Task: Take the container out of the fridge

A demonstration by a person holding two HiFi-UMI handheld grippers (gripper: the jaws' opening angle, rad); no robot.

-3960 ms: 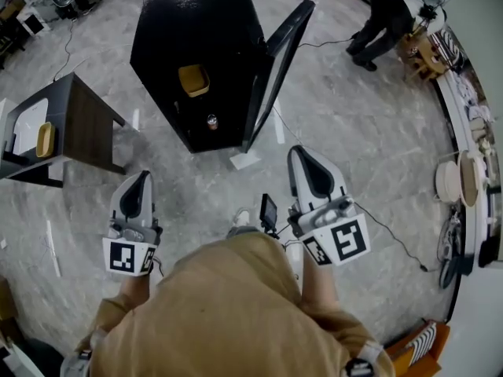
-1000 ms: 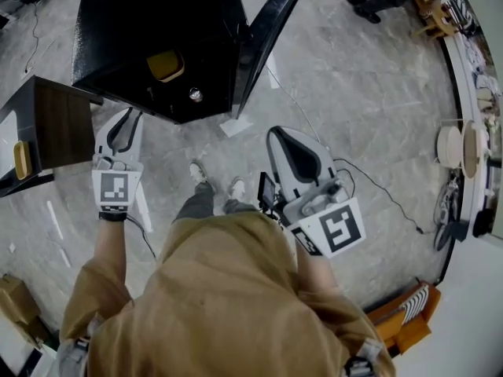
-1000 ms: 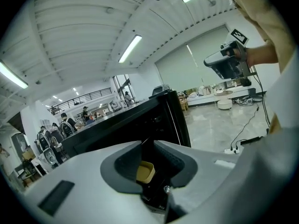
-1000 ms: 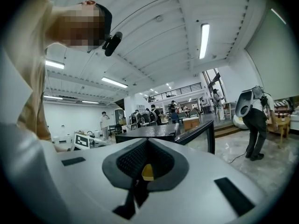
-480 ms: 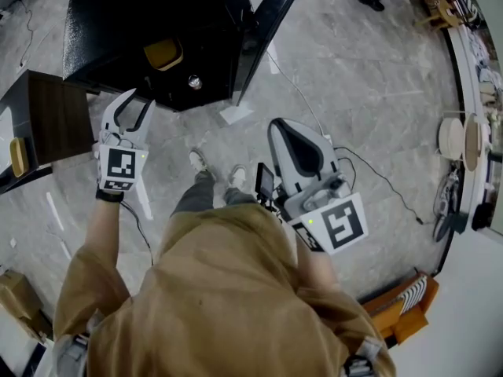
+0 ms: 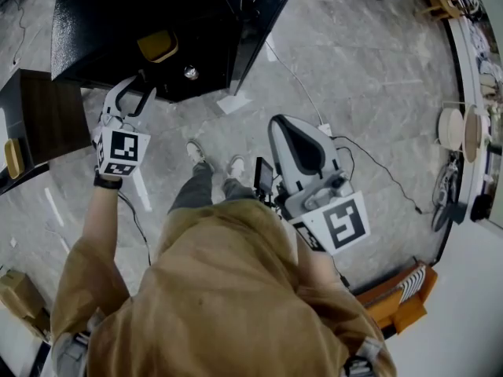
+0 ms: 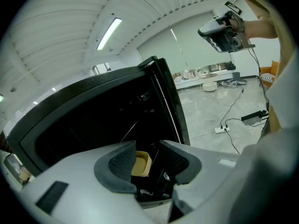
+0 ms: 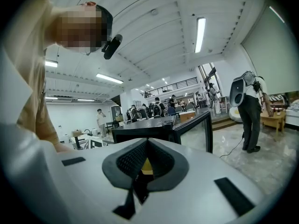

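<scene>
Reaching at the open black fridge (image 6: 157, 22), with the container (image 6: 157, 46) inside it and untouched.
Door (image 6: 263, 22) is swung out on the right of the opening and a dark side table (image 6: 47, 116) stands just left of it. A sheet of paper (image 6: 233, 102) and a cable (image 6: 302, 93) lie on the floor by the door, and a second person (image 8: 250, 111) stands well off. Left gripper (image 6: 135, 89) is at the fridge mouth; its jaws have just been opening and stand released, with the container lined up beyond them, clear of the pads. Right gripper (image 6: 284, 122) is held back by the body, jaws clenched tip to tip on nothing. Container (image 7: 141, 164) is a mustard-yellow, shallow box with rounded corners, sitting above a small round can (image 6: 189, 72).
</scene>
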